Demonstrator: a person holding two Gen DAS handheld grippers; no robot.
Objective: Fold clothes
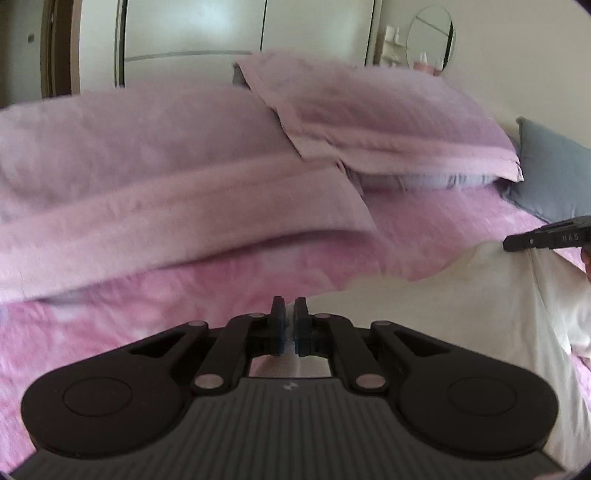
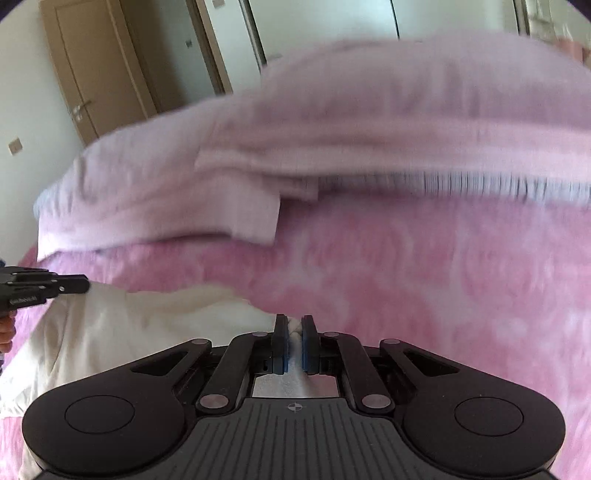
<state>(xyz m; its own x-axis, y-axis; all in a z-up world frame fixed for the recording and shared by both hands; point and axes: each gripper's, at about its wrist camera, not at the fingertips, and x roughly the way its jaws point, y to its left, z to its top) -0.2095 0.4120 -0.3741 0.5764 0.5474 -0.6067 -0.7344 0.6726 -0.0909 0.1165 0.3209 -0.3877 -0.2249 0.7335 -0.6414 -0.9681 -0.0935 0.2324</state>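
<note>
A white garment (image 1: 461, 314) lies spread on the pink bed cover (image 1: 110, 332). In the left wrist view my left gripper (image 1: 290, 308) is shut, with the garment's near edge pinched as a pale strip between its blue pads. The right gripper (image 1: 546, 236) shows at the far right, at the garment's other end. In the right wrist view my right gripper (image 2: 294, 326) is shut on a bunched fold of the white garment (image 2: 110, 332). The left gripper (image 2: 44, 286) enters from the left edge, over the cloth. The garment stretches between the two grippers.
Lilac pillows (image 1: 369, 118) and a folded lilac quilt (image 1: 147, 177) are piled across the back of the bed. A grey-blue pillow (image 1: 554, 173) leans at the right. Behind stand a wardrobe (image 1: 192, 33), a round mirror (image 1: 430, 37) and a wooden door (image 2: 96, 70).
</note>
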